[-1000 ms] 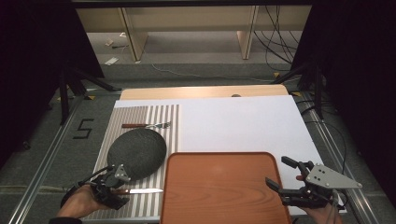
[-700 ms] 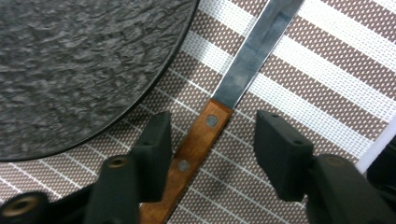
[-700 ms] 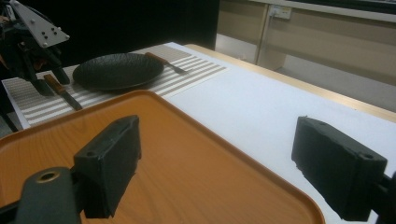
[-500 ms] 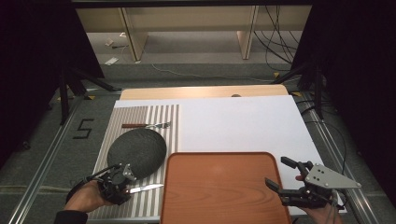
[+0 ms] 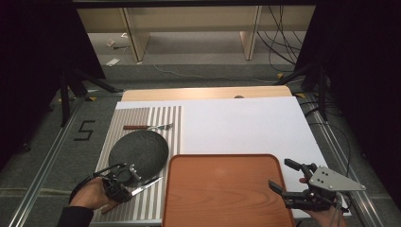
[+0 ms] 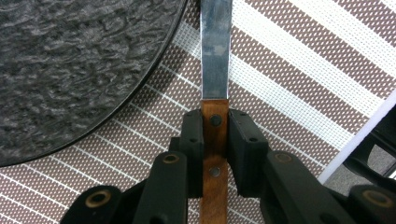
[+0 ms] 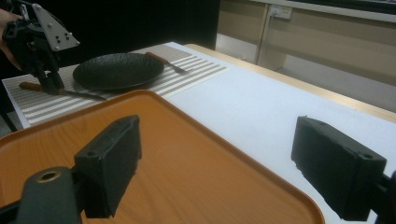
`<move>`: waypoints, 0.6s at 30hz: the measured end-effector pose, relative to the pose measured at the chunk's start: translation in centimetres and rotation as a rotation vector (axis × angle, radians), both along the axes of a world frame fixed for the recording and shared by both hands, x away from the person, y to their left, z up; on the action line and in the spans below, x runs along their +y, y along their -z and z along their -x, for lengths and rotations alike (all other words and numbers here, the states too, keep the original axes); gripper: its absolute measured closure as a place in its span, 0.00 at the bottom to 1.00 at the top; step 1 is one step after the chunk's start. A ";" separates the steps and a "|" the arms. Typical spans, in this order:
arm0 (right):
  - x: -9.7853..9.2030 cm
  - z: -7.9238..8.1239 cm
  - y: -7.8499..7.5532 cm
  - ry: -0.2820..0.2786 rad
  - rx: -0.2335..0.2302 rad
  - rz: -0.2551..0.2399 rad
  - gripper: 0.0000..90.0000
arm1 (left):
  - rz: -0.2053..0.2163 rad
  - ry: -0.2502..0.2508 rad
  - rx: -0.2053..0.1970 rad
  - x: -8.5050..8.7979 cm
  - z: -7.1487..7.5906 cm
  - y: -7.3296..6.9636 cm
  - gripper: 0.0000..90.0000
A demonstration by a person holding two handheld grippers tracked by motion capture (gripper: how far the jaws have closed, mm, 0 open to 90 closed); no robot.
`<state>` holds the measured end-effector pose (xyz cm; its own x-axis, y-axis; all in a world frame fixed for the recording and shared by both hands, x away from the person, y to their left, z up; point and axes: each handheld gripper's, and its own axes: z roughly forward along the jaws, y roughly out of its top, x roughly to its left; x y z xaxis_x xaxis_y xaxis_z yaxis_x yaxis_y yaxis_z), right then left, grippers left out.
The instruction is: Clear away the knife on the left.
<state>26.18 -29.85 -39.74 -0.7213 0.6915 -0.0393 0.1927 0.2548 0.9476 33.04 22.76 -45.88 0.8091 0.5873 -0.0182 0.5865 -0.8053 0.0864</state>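
- Landmark: the dark round plate (image 5: 138,150), which lies on the striped placemat (image 5: 142,120) at the left side of the table; every place below is given from it.
- Knife (image 5: 144,186): it lies flat on the placemat just beside the plate's near rim, on the side toward the person. In the left gripper view its steel blade (image 6: 215,46) runs away from the jaws past the plate's edge (image 6: 84,65) — apart from that edge, not touching it — and its brown riveted handle (image 6: 215,140) sits between the two black pads.
- Left gripper (image 5: 124,182): held in the person's left hand (image 5: 92,195) at the plate's near rim. Its jaws have just been closing and now stand narrow, both pads pressed against the sides of the knife handle — a grip on the knife, which rests on the placemat.
- Fork (image 5: 147,126): it lies on the placemat just beyond the plate's far rim, brown handle to the left and metal tines to the right, untouched.
- Orange tray (image 5: 227,189): it stands on the table to the right of the plate, its near-left corner close to the knife's tip.
- Right gripper (image 5: 288,177): well apart from the plate, past the tray's right edge, held low over the white table sheet (image 5: 246,123). In the right gripper view its pads (image 7: 112,163) stand wide, with nothing between them; the tray and the white sheet lie below.
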 end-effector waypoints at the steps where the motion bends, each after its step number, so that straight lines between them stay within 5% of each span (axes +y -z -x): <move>1: 0.0 0.0 0.0 -0.001 0.000 0.000 0.19 | 0.002 0.002 0.001 0.0 0.0 0.0 0.85; 9: 0.0 0.0 0.0 0.003 0.000 0.004 0.19 | 0.091 -0.005 0.021 1.0 0.9 -0.4 0.86; 18: 0.0 0.0 0.0 0.006 -0.001 0.003 0.19 | 0.184 -0.034 -0.002 1.8 1.4 -1.6 0.86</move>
<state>26.21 -29.88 -39.75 -0.7170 0.6958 -0.0419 0.1935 0.2564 0.9470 31.64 24.58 -44.25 0.7890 0.6012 -0.1268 0.6128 -0.7556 0.2314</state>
